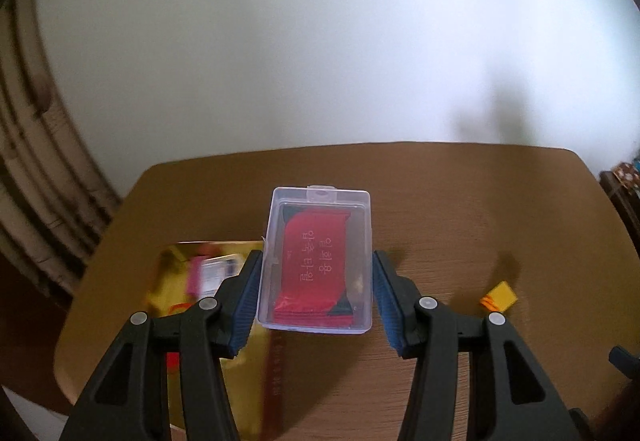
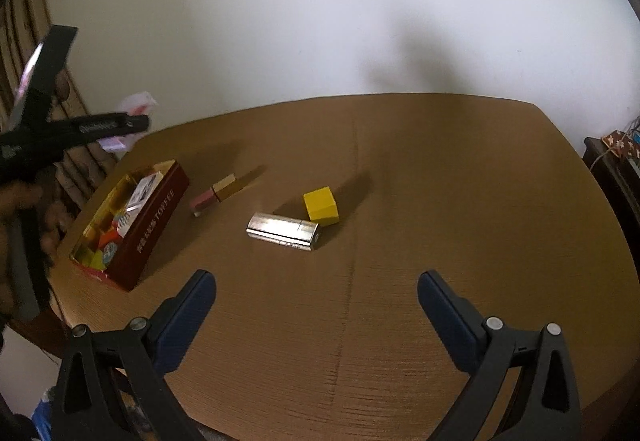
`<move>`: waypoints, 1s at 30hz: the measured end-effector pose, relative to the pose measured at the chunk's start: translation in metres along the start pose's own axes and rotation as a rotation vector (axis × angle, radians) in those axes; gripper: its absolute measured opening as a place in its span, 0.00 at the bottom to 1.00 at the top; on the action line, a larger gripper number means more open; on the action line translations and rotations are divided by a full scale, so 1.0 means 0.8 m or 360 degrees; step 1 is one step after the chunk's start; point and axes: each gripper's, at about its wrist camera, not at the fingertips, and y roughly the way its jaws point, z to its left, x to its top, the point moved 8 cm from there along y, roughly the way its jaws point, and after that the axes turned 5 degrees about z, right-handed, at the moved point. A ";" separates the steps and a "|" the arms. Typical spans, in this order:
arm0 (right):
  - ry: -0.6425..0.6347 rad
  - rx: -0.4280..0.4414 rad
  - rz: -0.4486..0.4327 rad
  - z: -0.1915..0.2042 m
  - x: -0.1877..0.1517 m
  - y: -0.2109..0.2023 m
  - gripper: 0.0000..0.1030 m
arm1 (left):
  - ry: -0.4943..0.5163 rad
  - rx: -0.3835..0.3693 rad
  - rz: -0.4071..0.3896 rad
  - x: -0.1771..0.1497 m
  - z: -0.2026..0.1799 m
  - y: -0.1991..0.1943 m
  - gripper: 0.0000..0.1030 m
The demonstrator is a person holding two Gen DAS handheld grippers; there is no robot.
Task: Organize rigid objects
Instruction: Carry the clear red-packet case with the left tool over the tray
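— So where's the clear case (image 1: 318, 259) now?
— Pinched across its short sides in the left gripper (image 1: 316, 283), long axis pointing away, above the red box's (image 2: 158, 227) edge. Right gripper (image 2: 316, 295) gapes wide, empty, nearer the silver bar (image 2: 283, 231).

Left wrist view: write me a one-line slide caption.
Left claw shut on a clear plastic case of red packets, held above the brown table beside the open gold-lined box.
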 end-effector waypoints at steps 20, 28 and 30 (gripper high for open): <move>-0.0145 -0.0012 0.0078 0.030 -0.021 0.008 1.00 | -0.0170 0.0224 0.0128 -0.057 0.117 0.017 0.48; -0.0148 -0.0027 0.0143 0.030 -0.031 0.020 1.00 | -0.0267 0.0164 0.0275 -0.092 0.141 0.048 0.48; -0.0149 -0.0023 0.0149 0.030 -0.031 0.021 1.00 | -0.0284 0.0139 0.0299 -0.099 0.147 0.052 0.48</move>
